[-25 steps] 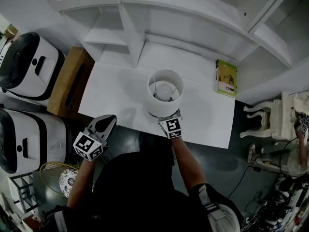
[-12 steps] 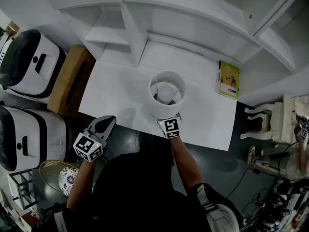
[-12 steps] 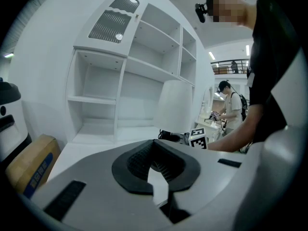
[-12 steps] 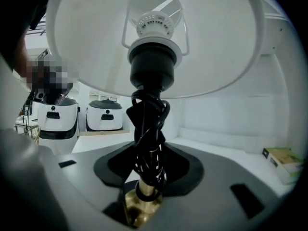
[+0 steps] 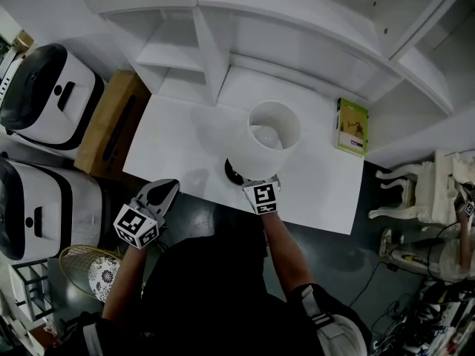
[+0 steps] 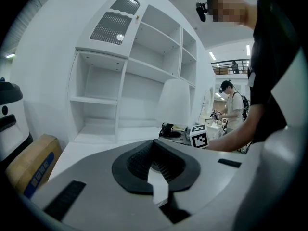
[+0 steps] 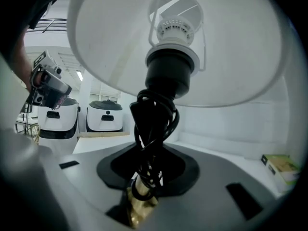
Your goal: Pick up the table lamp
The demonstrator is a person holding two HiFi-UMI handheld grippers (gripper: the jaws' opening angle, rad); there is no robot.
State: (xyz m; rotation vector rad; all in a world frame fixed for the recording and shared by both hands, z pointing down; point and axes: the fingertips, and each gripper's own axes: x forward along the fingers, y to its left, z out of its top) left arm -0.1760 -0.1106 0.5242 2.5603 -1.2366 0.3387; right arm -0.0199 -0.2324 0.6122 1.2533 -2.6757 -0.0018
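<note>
While the table lamp [image 7: 166, 81] tilts, its shade [image 5: 249, 158] holds a bulb [image 5: 264, 135].

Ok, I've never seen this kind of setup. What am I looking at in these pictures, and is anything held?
No robot here: a person holds a gripper in each hand. The head view looks down from a camera on their head; the other two cameras ride on the grippers, looking along the fingers. On the white table are a tilted table lamp and a green book. The fingers of the right gripper are closing on the lamp's cord-wrapped stem. The left gripper hangs by the table's near edge, fingers together, empty.
</note>
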